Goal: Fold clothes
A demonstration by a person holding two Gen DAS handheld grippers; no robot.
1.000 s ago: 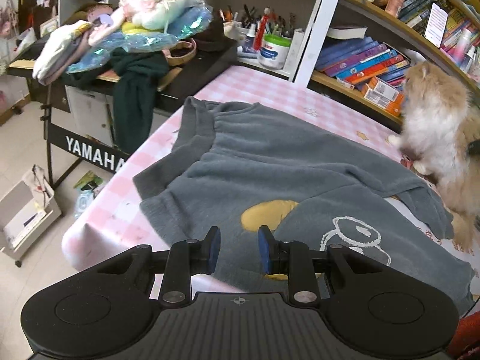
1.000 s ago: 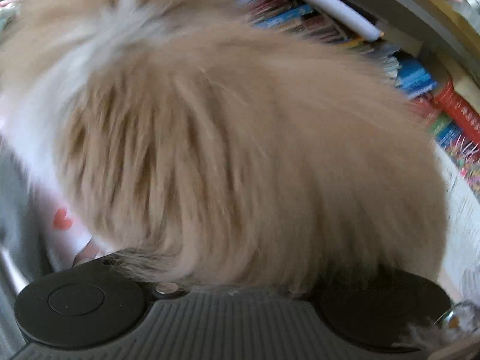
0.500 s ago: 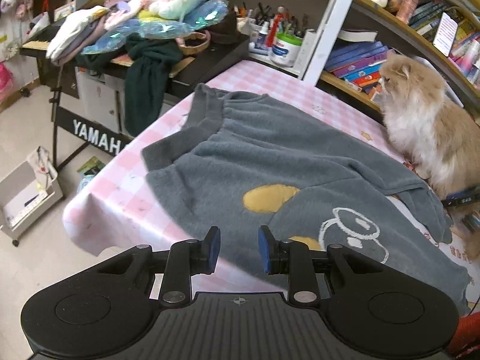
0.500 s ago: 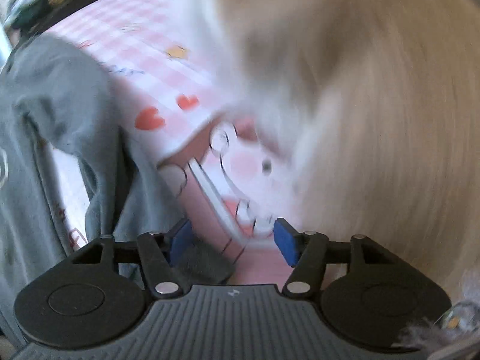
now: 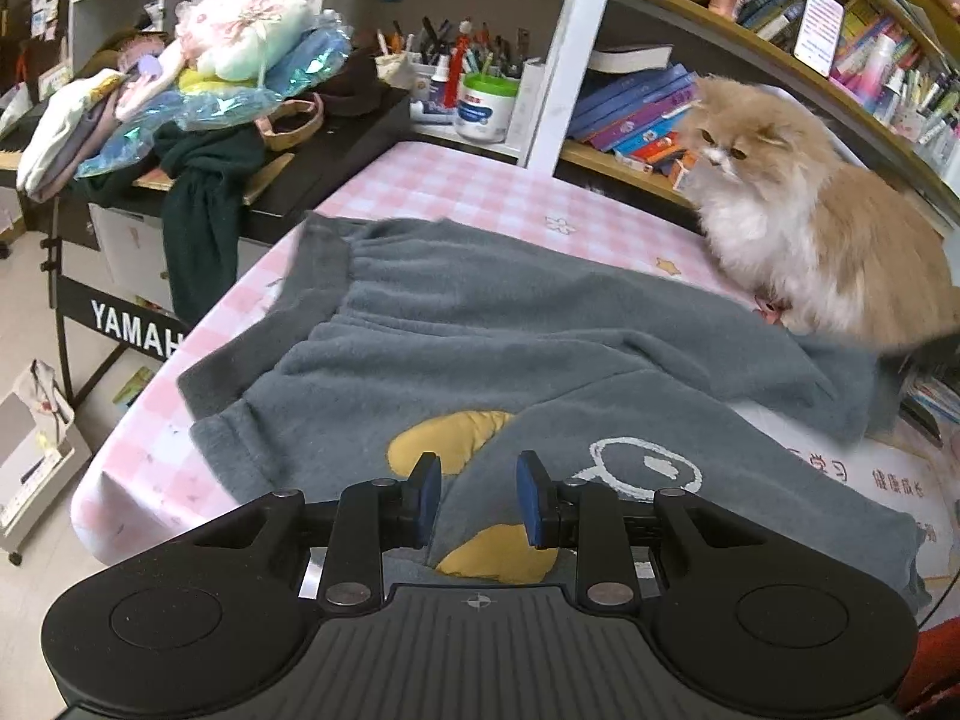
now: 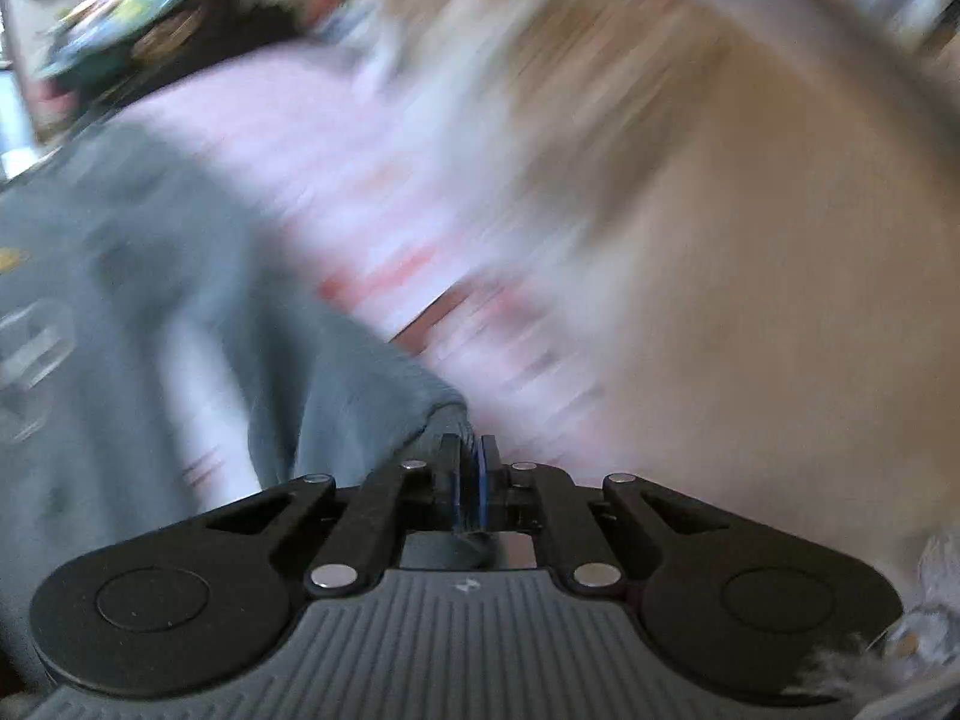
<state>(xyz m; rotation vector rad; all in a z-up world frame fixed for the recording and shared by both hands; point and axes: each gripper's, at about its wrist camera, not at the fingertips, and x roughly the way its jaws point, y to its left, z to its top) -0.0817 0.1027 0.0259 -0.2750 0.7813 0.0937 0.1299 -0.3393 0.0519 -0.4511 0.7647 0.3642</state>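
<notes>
Lying spread across the pink checked table (image 5: pixel 456 192), the grey sweater (image 5: pixel 510 348) has its hem at the far left and one sleeve running right toward a fluffy cat (image 5: pixel 810 240) seated at the table's right edge. Left gripper (image 5: pixel 478 495) hovers over the near part of the sweater, jaws narrowly parted, nothing between them. Right gripper (image 6: pixel 471 468) is clamped tight on a grey sleeve cuff (image 6: pixel 444 414); that view is heavily blurred.
</notes>
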